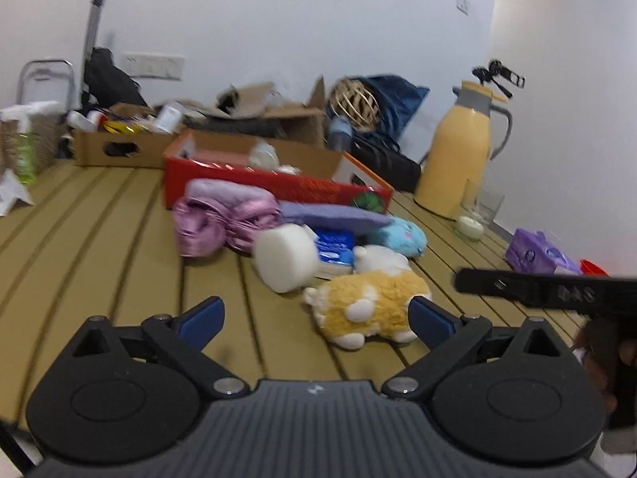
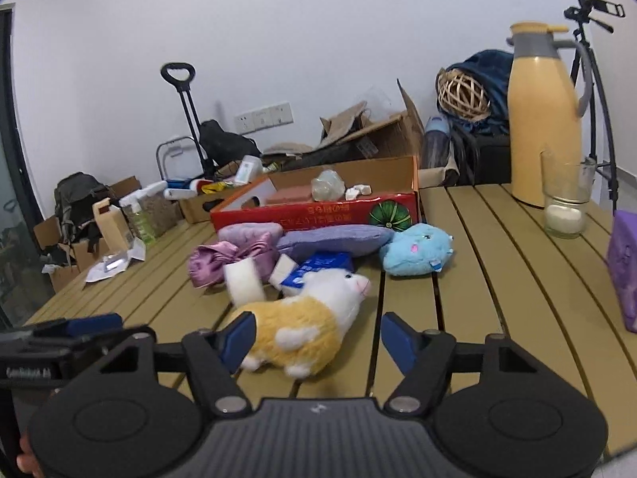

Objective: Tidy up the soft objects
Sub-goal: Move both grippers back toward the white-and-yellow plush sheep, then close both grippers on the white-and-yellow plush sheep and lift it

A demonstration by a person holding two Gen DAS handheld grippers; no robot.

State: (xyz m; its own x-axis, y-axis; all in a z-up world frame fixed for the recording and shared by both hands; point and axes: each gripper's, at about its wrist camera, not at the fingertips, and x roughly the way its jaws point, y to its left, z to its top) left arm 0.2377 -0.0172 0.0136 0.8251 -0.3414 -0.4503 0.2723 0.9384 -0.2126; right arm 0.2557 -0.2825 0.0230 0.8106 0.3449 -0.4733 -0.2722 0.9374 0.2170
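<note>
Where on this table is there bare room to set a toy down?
Bare slats lie left of the pink satin bundle, and between the blue plush and the glass. Crowded: the heap in front of the red box, where the yellow-white plush, sponge and purple cushion touch.

Slatted tan worktop [image 2: 497, 263]. On it, mid-surface cluster: yellow-white plush [image 2: 306, 330] nearest, white foam block [image 2: 243, 281], blue packet [image 2: 318, 269], pink satin bundle [image 2: 223, 261], purple cushion [image 2: 334, 239], blue plush [image 2: 418, 249]. Behind, touching cushion: red cardboard box [image 2: 318, 211]. Right side: yellow thermos jug [image 2: 543, 127], glass [image 2: 565, 203] just beside it, purple pack [image 2: 623, 267] at edge. Far left: white paper [image 2: 115, 265].
</note>
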